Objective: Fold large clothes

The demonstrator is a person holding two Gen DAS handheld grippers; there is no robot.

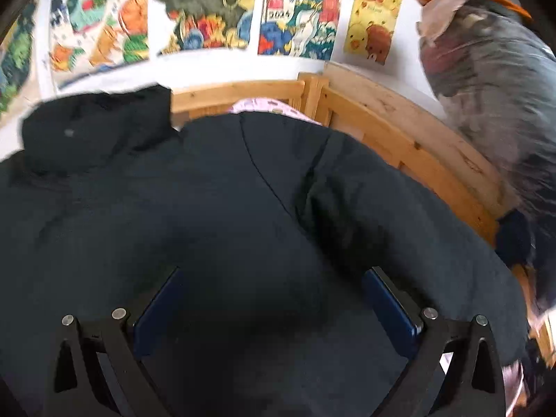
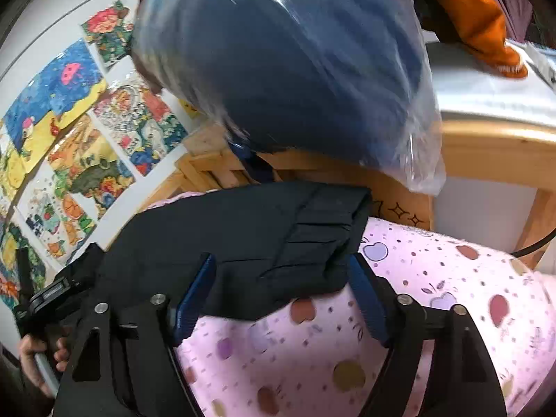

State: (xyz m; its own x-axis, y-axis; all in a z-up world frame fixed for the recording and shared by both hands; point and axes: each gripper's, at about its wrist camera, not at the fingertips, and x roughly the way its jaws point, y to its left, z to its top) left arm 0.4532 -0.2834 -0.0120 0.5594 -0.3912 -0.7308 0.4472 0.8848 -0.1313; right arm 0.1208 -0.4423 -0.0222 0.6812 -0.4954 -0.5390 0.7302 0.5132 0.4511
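A large black padded jacket (image 1: 208,208) lies spread on the bed and fills most of the left wrist view. My left gripper (image 1: 274,278) hangs open just above its middle, with nothing between the blue pads (image 1: 389,299). In the right wrist view a folded sleeve or edge of the jacket (image 2: 278,236) lies on the pink patterned sheet (image 2: 451,295). My right gripper (image 2: 281,278) is open, its blue pads (image 2: 194,295) on either side of the jacket's near edge. The other handle and a hand (image 2: 41,347) show at the lower left.
A wooden bed frame (image 1: 399,132) runs along the far and right sides. A big clear plastic bag of dark clothes (image 2: 295,69) leans on it, also in the left wrist view (image 1: 493,104). An orange garment (image 2: 479,24) lies beyond. Posters (image 1: 208,10) cover the wall.
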